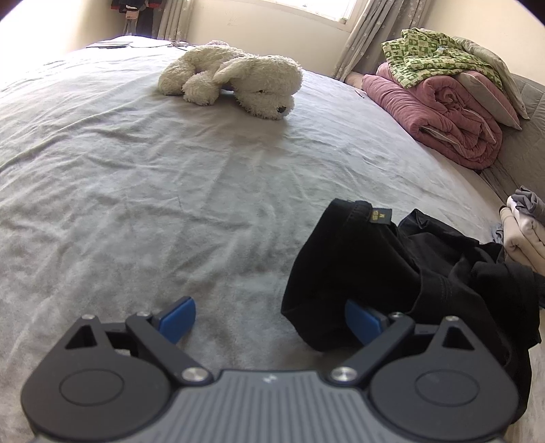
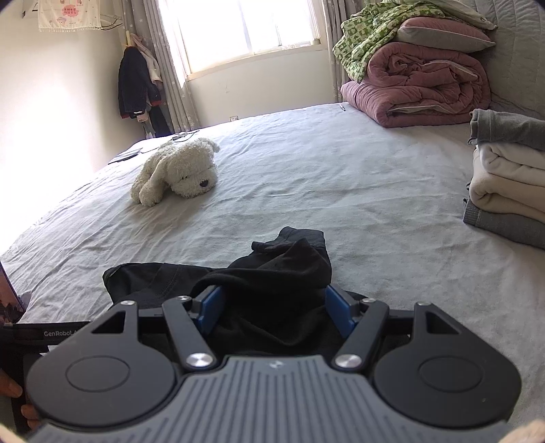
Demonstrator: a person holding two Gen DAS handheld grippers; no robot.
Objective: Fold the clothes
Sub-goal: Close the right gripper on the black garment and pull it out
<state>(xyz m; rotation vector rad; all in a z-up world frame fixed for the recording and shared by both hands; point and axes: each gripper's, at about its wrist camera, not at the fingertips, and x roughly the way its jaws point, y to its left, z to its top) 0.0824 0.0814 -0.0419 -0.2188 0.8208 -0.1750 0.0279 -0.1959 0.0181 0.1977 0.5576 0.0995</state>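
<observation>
Two blue-padded jaws on the left gripper (image 1: 270, 320) stand wide apart over the grey bed sheet (image 1: 170, 204); the left pad is bare, while the right pad is partly covered by a fold of the black garment (image 1: 391, 269), which drapes over it. Nothing is pinched between them. That garment lies crumpled on the sheet at the right of the left wrist view, a small dark label with yellow print (image 1: 378, 216) showing at its upper edge.

From the right wrist view, the right gripper (image 2: 276, 313) also has its jaws spread, and a bunched mound of the black garment (image 2: 272, 269) fills the gap between the two blue pads. The cloth touches both pads, but whether they press on it cannot be told. The rest of the fabric spreads flat toward the left, over the sheet (image 2: 306, 170).

Farther out on the bed, a white plush dog (image 1: 235, 80) lies on its side, well apart from the garment; the right wrist view shows it too (image 2: 177, 172). At the right edge sits a stack of folded clothes (image 2: 507, 177), grey and cream layers, near the garment but not touching it. Beyond, against the headboard end, a rolled pink quilt (image 2: 419, 85) carries a green patterned blanket (image 2: 371, 30) and a pillow (image 2: 442, 34). Curtains frame a bright window (image 2: 238, 27), and dark jackets (image 2: 136, 85) hang in the corner.
</observation>
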